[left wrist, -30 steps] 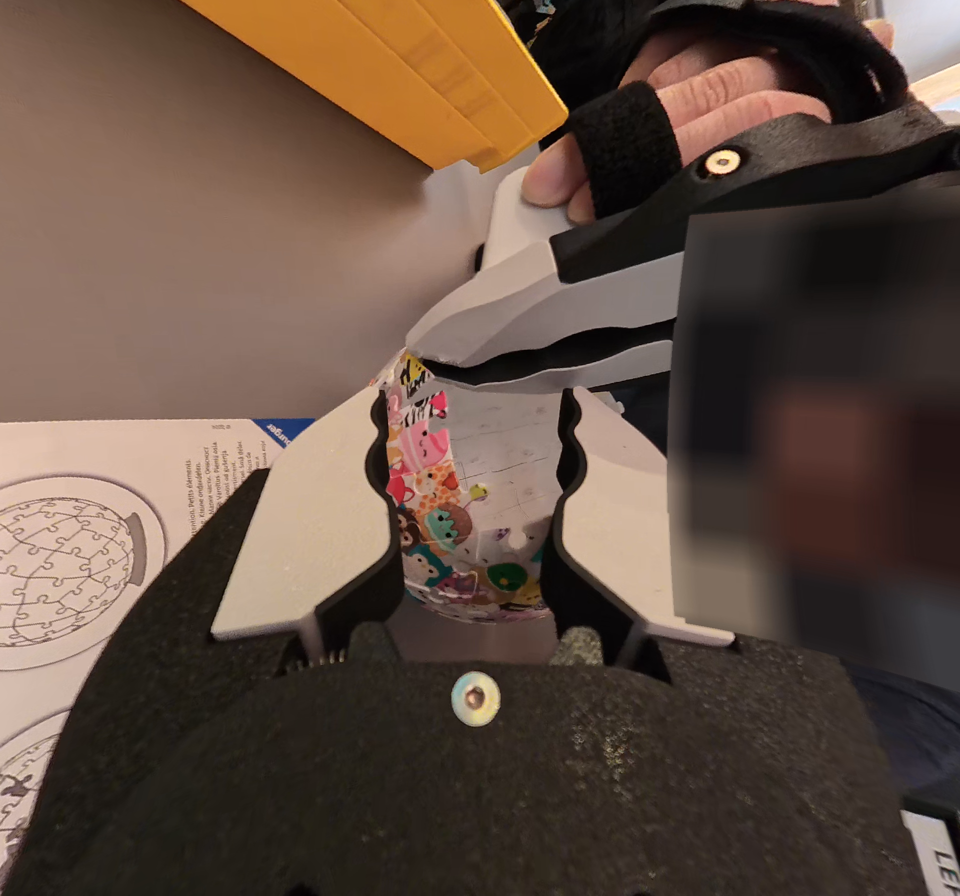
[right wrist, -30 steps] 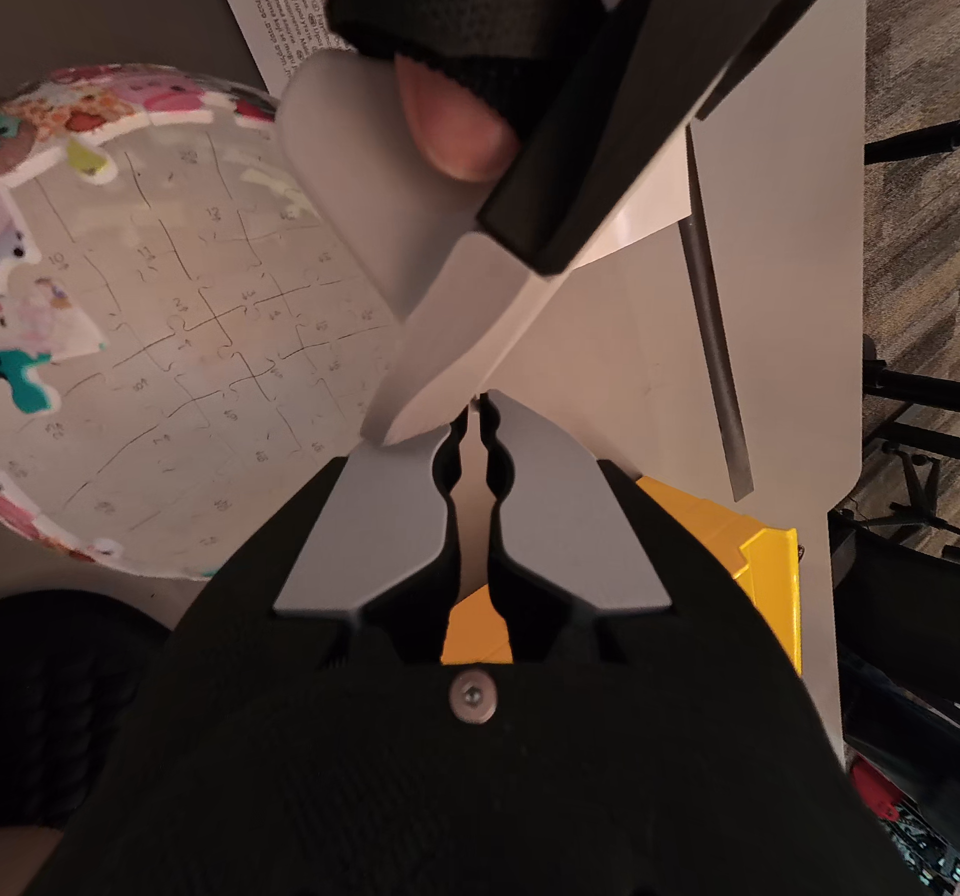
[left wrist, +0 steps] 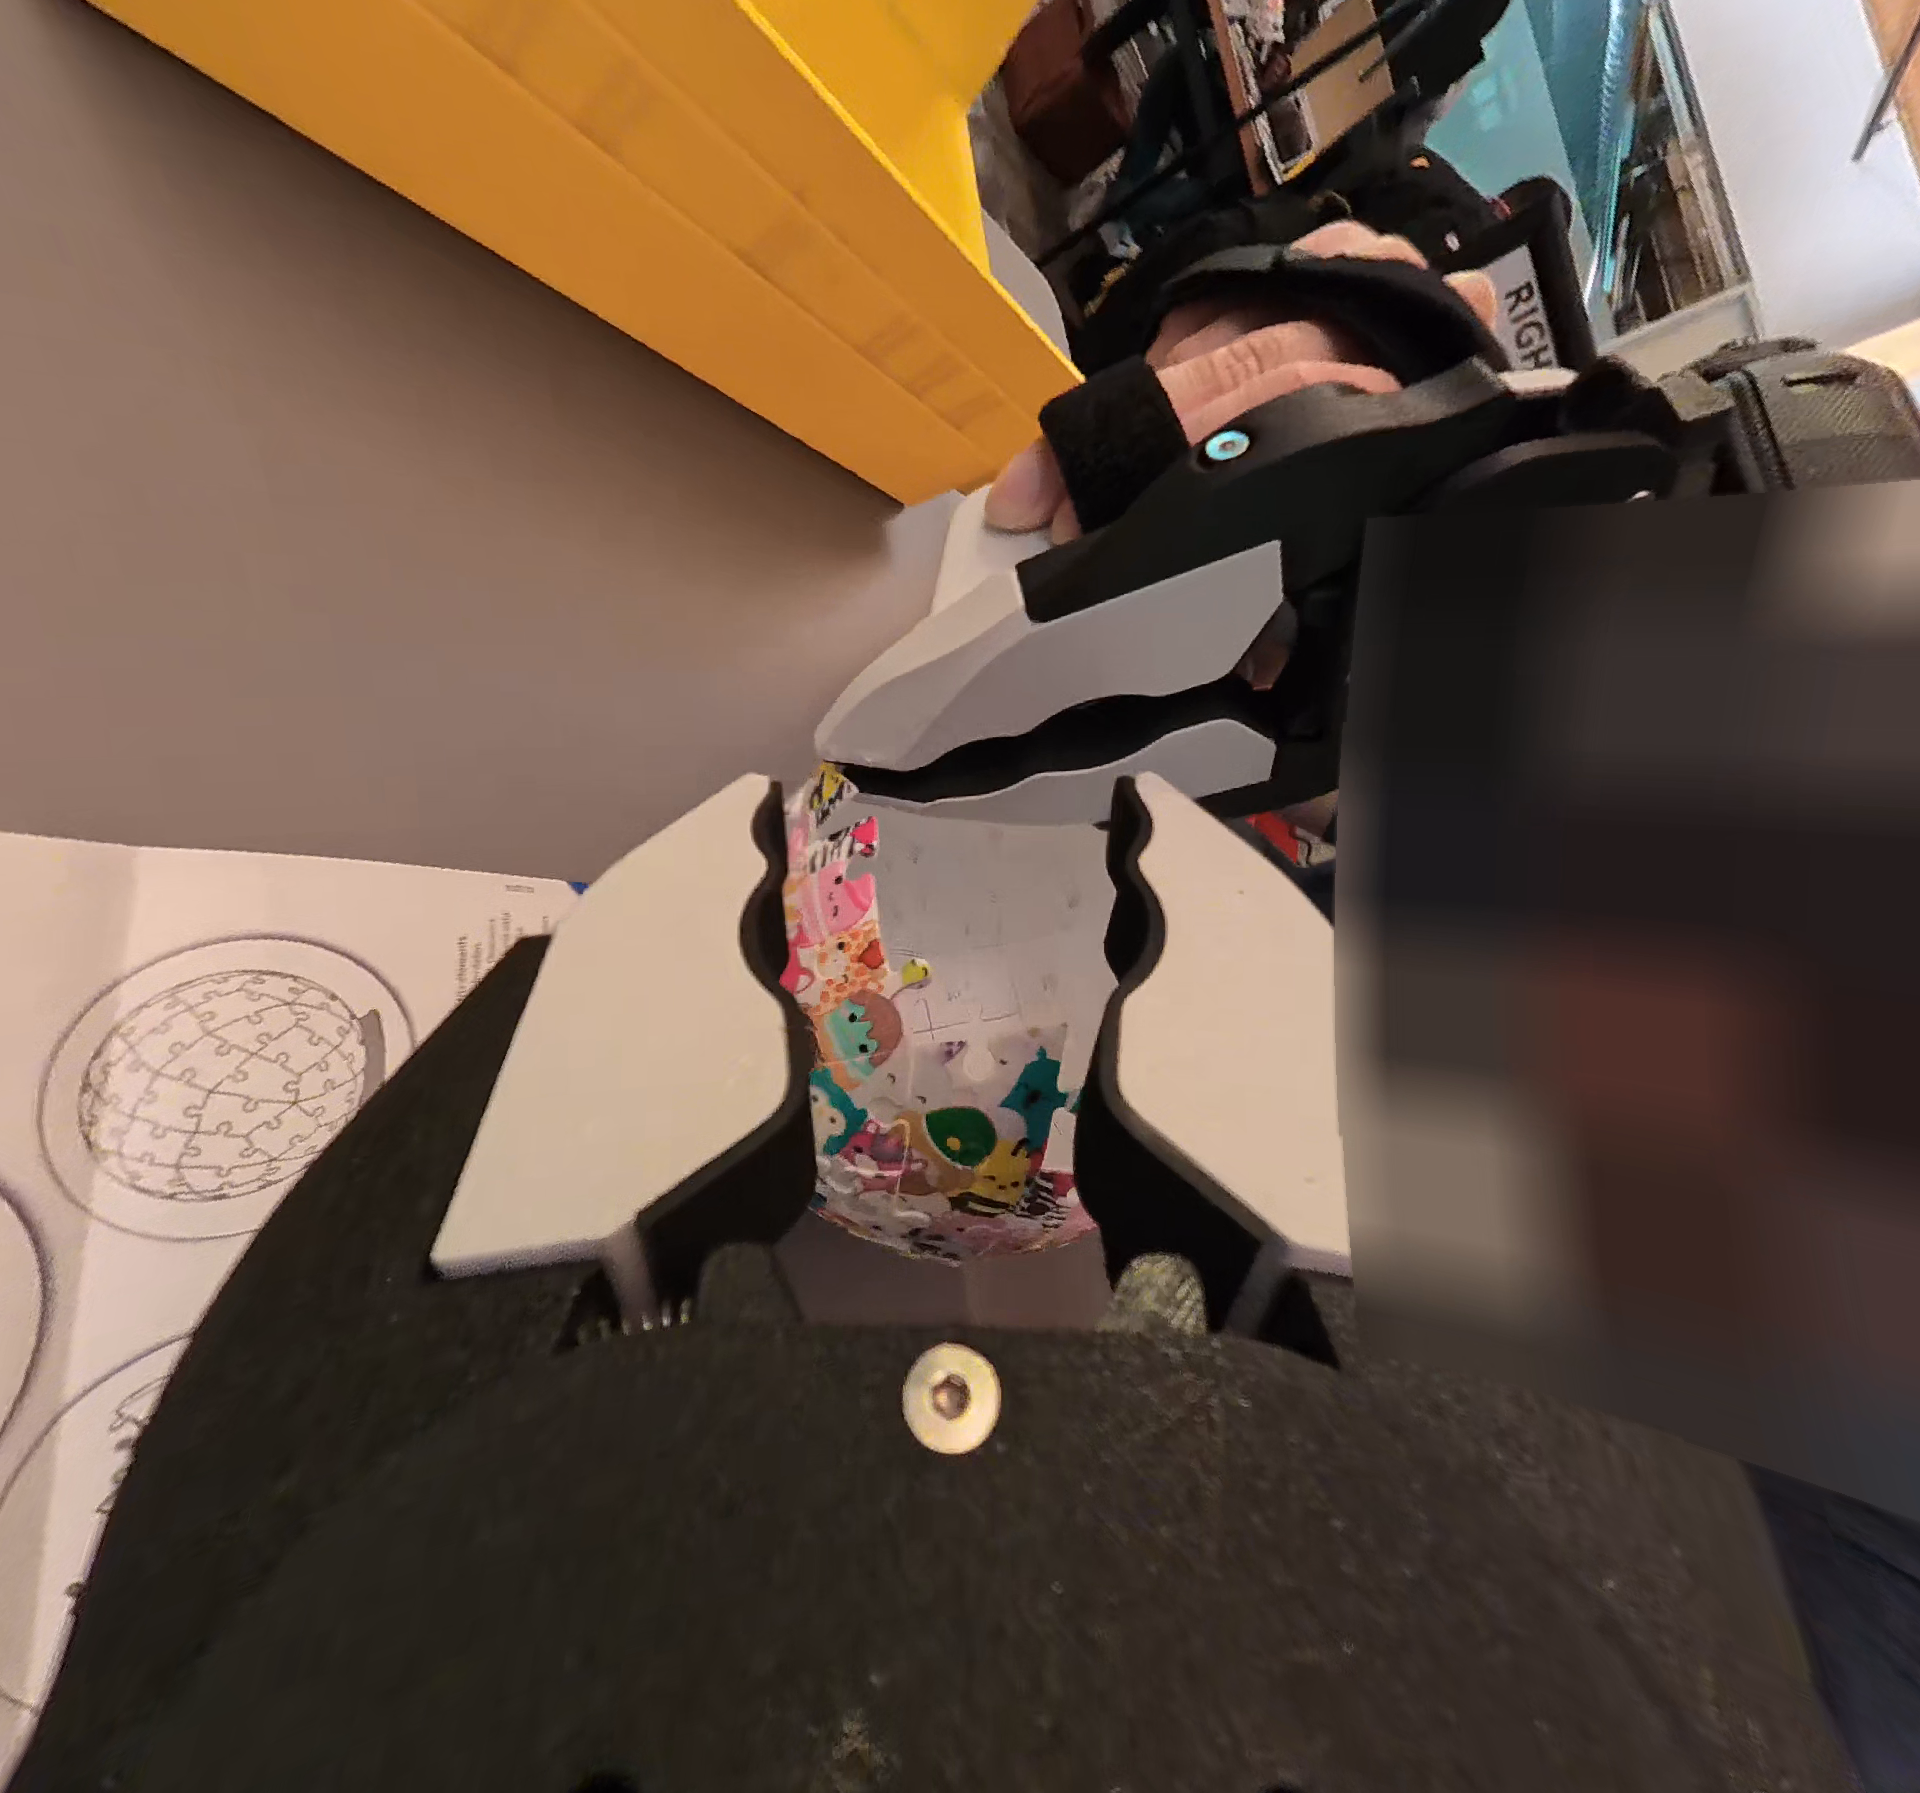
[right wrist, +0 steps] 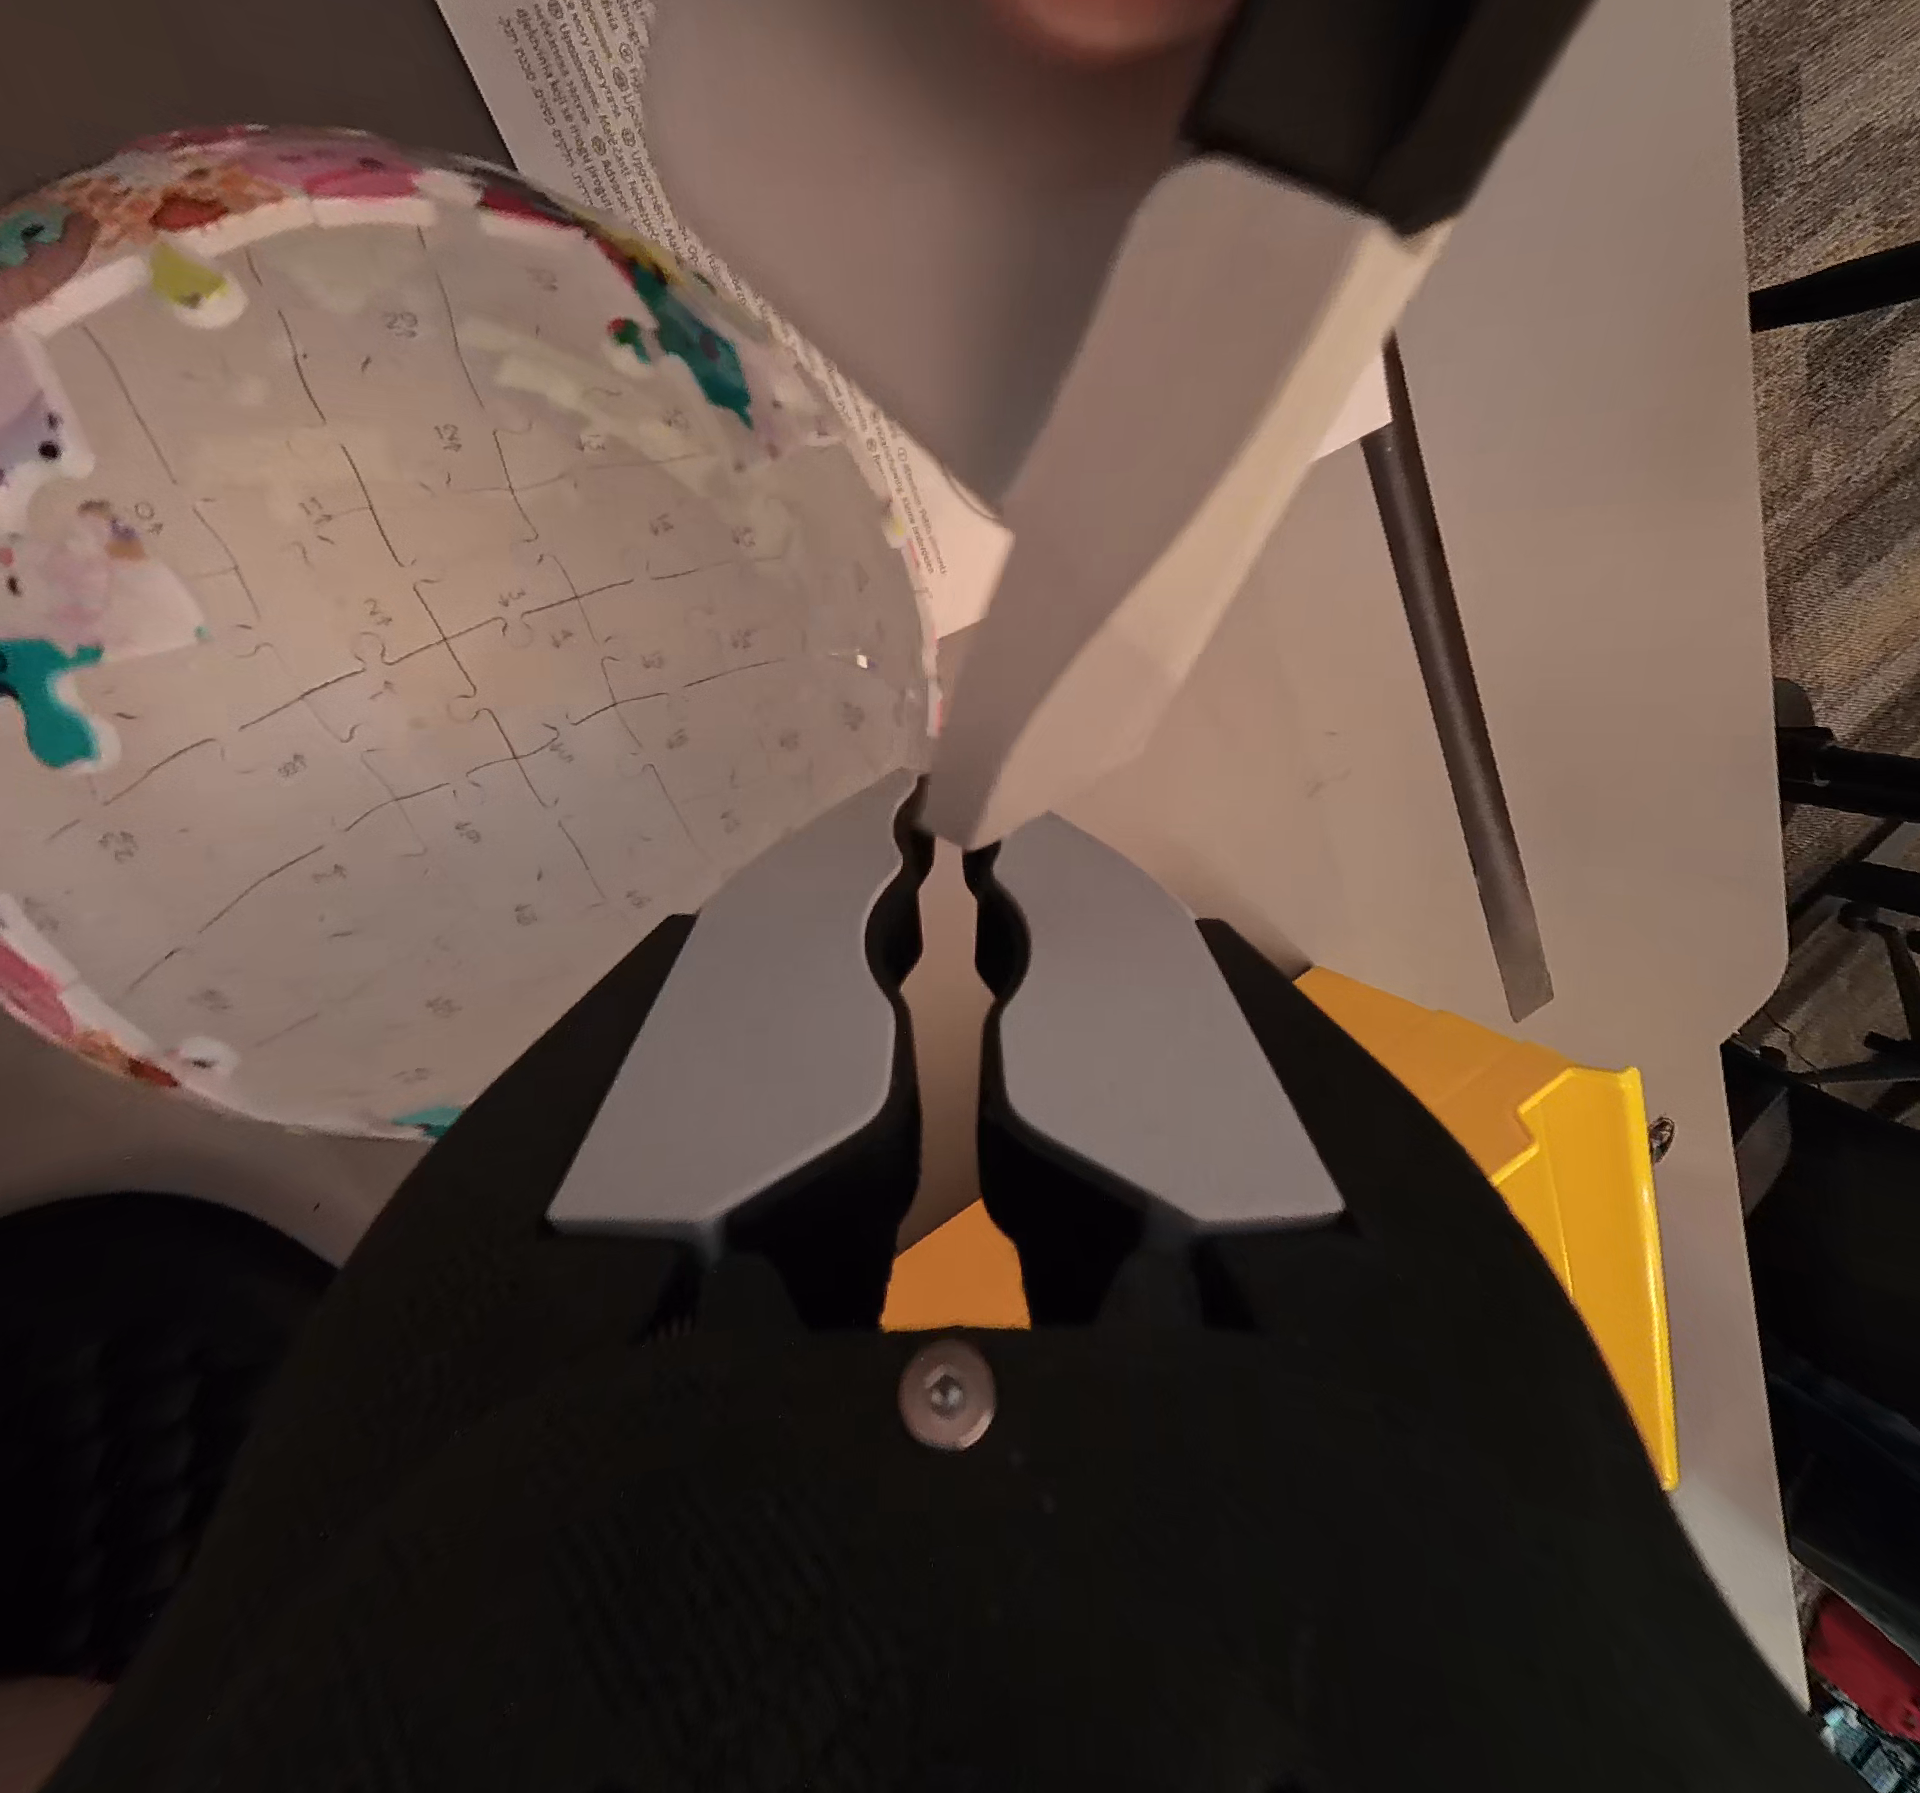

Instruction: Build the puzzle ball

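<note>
Half-built ball between the left tool's fingers

Here, the left tool (left wrist: 940, 912) stands with its two grey fingers wide apart, and the partly built puzzle ball (left wrist: 925, 1047), a curved shell with bright cartoon-animal prints outside and pale numbered backs inside, shows in the gap between them. Whether the fingers press on the shell cannot be told from this view. The right tool (left wrist: 847, 772) comes in from the right, a strapped hand (left wrist: 1247, 372) holding it, and its nearly closed tip sits at the shell's upper rim.

In the right wrist view the right tool (right wrist: 940, 844) shows only a narrow slit between its fingers; nothing can be made out in that slit, so a held piece cannot be confirmed. One grey finger of the left tool (right wrist: 1039, 538) crosses just ahead of the tip, beside the ball's (right wrist: 416, 652) open edge.

The ball sits over the dark grey tabletop (left wrist: 364, 496). A white instruction sheet with ball drawings (left wrist: 208, 1068) lies to the left, and a yellow plastic bin (left wrist: 644, 102) stands farther back.
</note>
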A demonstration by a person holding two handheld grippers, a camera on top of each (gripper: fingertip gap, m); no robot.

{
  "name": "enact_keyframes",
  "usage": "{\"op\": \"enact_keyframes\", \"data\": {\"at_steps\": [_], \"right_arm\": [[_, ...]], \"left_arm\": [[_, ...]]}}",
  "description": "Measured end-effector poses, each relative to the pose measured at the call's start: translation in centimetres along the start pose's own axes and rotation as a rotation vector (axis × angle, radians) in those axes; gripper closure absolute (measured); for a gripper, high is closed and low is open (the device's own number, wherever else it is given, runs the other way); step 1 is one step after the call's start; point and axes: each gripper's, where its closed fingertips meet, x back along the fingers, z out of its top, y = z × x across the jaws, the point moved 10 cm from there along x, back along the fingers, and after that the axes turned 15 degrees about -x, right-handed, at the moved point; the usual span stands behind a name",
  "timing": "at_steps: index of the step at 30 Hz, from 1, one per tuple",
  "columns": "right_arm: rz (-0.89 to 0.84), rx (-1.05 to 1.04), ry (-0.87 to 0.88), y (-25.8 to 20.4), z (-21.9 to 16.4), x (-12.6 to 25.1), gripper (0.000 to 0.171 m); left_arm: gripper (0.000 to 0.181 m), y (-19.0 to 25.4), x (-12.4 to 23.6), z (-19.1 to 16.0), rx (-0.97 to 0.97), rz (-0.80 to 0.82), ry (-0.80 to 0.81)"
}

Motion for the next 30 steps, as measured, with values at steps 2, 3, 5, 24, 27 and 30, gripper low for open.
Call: {"op": "enact_keyframes", "data": {"at_steps": [2,3,5,24,27,30], "right_arm": [[0.003,-0.002,0.002,0.04,-0.05,-0.02,0.165],[0.003,-0.004,0.001,0.07,-0.07,-0.04,0.165],[0.005,-0.004,0.003,0.1,-0.1,-0.07,0.165],[-0.008,-0.035,-0.006,0.7,-0.56,-0.6,0.163],[-0.014,-0.034,-0.01,0.67,-0.57,-0.65,0.163],[-0.008,-0.038,-0.009,0.68,-0.62,-0.53,0.164]], "left_arm": [[0.123,-0.14,0.13,0.0,0.019,0.017,0.01],[0.122,-0.21,0.16,-0.06,0.026,0.024,0.007],[0.122,-0.29,0.13,-0.18,0.033,0.026,-0.002],[0.123,-0.05,0.35,0.14,0.032,0.009,0.041],[0.123,-0.05,0.34,0.1,0.033,0.009,0.036],[0.123,-0.05,0.33,0.11,0.034,0.006,0.038]]}}
